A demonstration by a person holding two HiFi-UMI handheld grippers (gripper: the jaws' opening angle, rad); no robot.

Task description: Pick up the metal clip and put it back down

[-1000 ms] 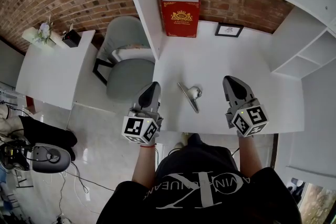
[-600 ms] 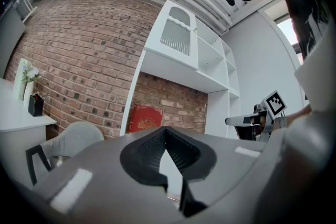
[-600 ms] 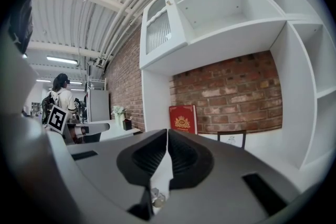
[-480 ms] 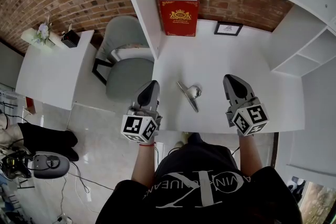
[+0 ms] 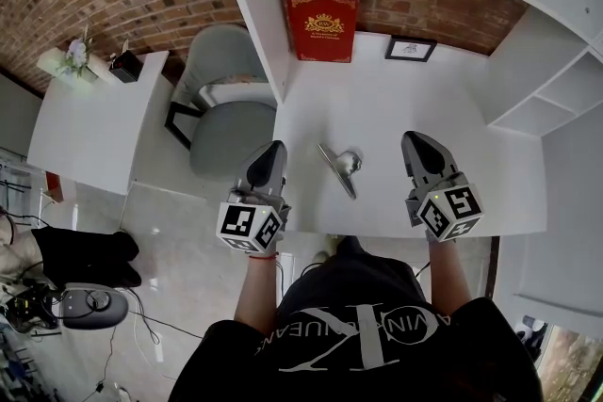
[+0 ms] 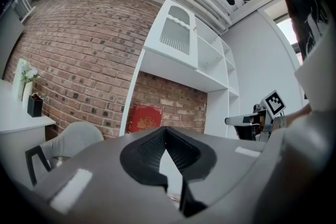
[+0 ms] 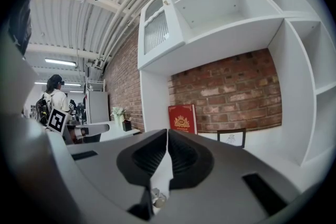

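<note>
The metal clip (image 5: 341, 167), a shiny bar with a rounded silver handle, lies on the white desk (image 5: 377, 113) near its front edge. It sits between my two grippers and touches neither. My left gripper (image 5: 273, 150) hovers at the desk's left edge, left of the clip, jaws shut and empty. My right gripper (image 5: 415, 141) is to the right of the clip, also shut on nothing. In the right gripper view the pads (image 7: 178, 153) meet, and a bit of the metal clip (image 7: 156, 199) glints below them. The left gripper view shows its pads (image 6: 149, 152) pressed together.
A red book (image 5: 321, 24) and a small framed picture (image 5: 411, 50) lean against the brick wall at the back of the desk. White shelves (image 5: 556, 80) rise on the right. Left of the desk stand a grey chair (image 5: 229, 122) and a side table (image 5: 94, 122).
</note>
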